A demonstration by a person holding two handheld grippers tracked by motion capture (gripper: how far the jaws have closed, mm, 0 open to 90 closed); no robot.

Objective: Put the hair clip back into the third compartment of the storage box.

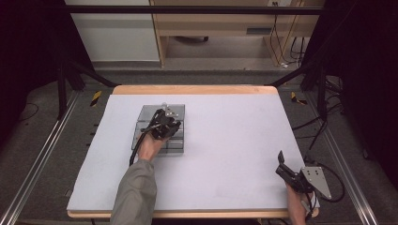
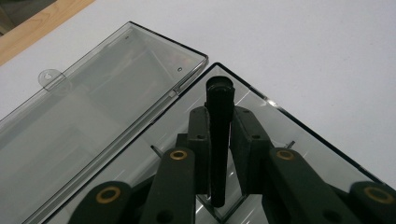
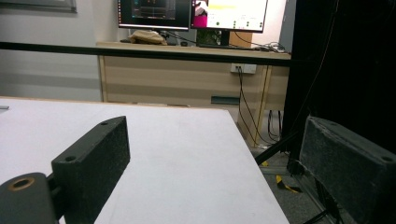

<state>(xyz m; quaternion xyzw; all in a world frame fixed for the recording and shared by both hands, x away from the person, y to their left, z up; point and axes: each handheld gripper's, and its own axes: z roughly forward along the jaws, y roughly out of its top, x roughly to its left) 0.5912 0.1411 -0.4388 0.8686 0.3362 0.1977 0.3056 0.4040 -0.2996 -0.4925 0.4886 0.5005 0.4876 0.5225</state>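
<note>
Jaws pinch slim black stick (image 2: 218,140) over smoky case (image 2: 107,93).

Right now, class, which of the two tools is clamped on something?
The left tool, over the clear box, pinches a black pen-like stick. The right tool stands wide open, holding nothing, near the table's corner.

**Black pen over the open smoky case**

Slim black pen (image 2: 218,140), round cap end pointing up-frame, sits centre of the left gripper view, over the box. Clear smoky-grey plastic case (image 2: 303,135) lies open, lid (image 2: 93,107) flipped flat at upper left.
</note>
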